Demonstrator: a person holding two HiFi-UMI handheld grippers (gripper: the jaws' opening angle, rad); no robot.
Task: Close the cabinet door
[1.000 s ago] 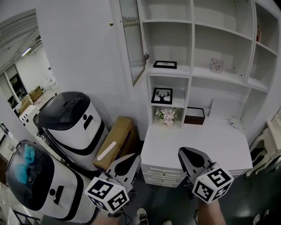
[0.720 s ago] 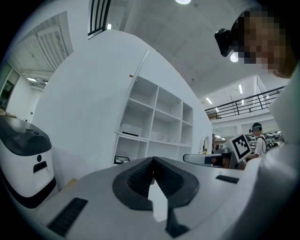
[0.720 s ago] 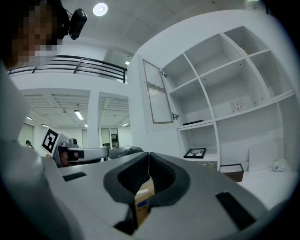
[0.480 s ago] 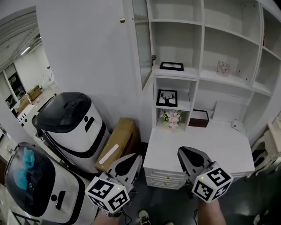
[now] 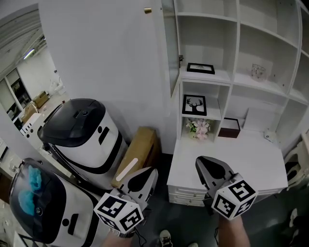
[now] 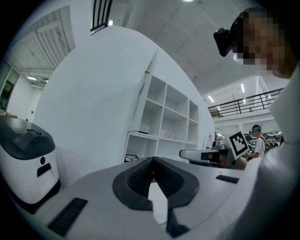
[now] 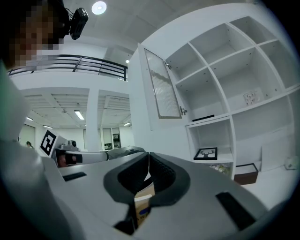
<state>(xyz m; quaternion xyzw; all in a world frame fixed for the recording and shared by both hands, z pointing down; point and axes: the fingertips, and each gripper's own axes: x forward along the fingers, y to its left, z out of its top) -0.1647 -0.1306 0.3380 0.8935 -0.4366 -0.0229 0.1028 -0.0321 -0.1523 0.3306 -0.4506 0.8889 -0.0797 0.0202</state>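
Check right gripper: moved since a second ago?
Yes. Right gripper has shifted left against the white desk, nearer its left edge, on the side of the open cabinet door.

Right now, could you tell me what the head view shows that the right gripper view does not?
Only the head view: a white machine with a black lid and a second machine nearer the camera. Only the right gripper view: the ribbed glass pane, a ceiling light and a railing. Both: the open cabinet door, the deer picture and the white shelves.
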